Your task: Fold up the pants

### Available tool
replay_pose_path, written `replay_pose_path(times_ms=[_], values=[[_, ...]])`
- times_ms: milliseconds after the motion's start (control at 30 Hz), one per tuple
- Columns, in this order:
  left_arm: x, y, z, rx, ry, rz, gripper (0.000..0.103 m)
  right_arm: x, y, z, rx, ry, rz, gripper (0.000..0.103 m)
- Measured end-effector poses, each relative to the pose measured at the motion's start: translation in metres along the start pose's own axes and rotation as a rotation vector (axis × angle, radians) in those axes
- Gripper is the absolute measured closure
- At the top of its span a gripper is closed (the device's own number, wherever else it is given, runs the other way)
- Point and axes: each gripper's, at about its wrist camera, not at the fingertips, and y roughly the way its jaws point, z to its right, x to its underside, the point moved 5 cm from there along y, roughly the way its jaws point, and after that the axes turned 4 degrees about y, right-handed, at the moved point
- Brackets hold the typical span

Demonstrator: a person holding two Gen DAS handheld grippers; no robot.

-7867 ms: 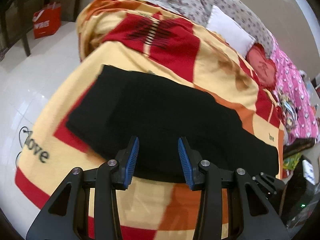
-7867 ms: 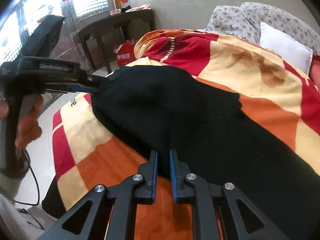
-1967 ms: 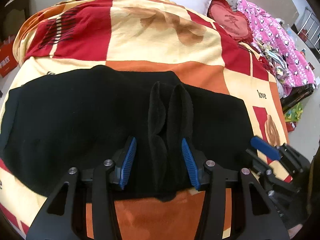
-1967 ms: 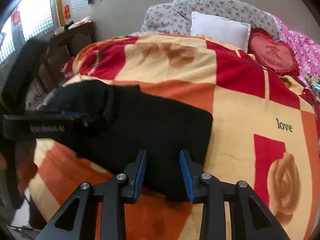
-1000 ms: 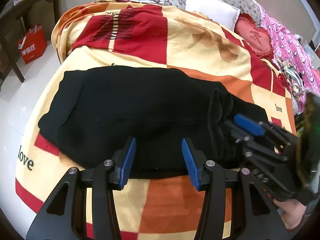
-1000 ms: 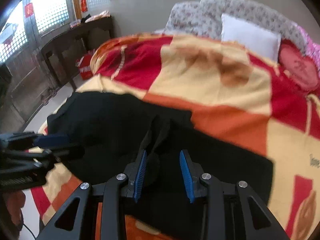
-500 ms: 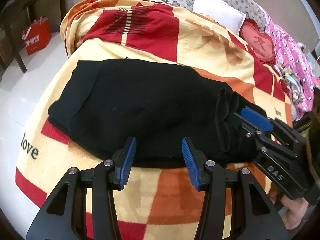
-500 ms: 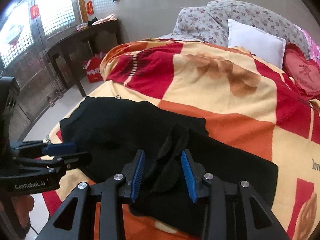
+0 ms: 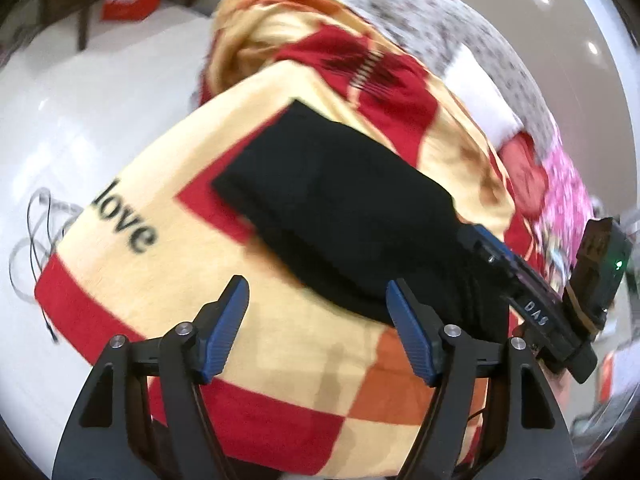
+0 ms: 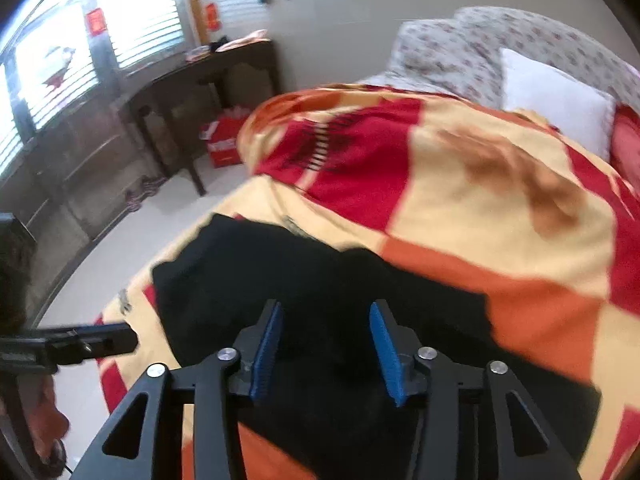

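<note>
Your left hand-held gripper (image 9: 316,328) is spreading its jaws wide over the blanket (image 9: 304,344), with nothing between them, just off the near edge of the pants (image 9: 340,216). Your right hand-held gripper (image 10: 326,344) is opening too, directly over the black cloth, pads not pressing it. The pants lie folded across the bed's near corner. Beyond sit 1 white pillow (image 10: 556,100) and a dark side table (image 10: 208,80).

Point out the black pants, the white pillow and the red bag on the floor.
black pants (image 9: 344,200), left wrist view, middle of the folded fabric.
white pillow (image 10: 556,100), right wrist view, centre of its front face.
red bag (image 10: 224,140), right wrist view, its front panel beside the dark table.
</note>
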Motion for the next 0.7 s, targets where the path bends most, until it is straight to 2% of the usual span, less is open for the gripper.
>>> replay_pose_path(times_ms=[167,400,467,567,700], values=[[-0.001,0.012,-0.010,-0.004,-0.069,-0.014,0.031,-0.027,0.040,-0.031,-0.066,-0.074,-0.040,0.054],[-0.015,0.024,-0.005,-0.039,-0.056,0.019,0.031,-0.043,0.096,-0.057,-0.087,-0.189,-0.111,0.051],[-0.017,0.027,-0.002,-0.044,-0.043,0.023,0.031,-0.046,0.112,-0.055,-0.080,-0.180,-0.131,0.050],[-0.023,0.032,-0.001,-0.042,-0.037,0.029,0.030,-0.047,0.127,-0.048,-0.118,-0.126,-0.154,0.049],[-0.031,0.036,-0.001,-0.027,-0.061,0.041,0.029,-0.049,0.139,-0.043,-0.154,-0.070,-0.137,0.046]])
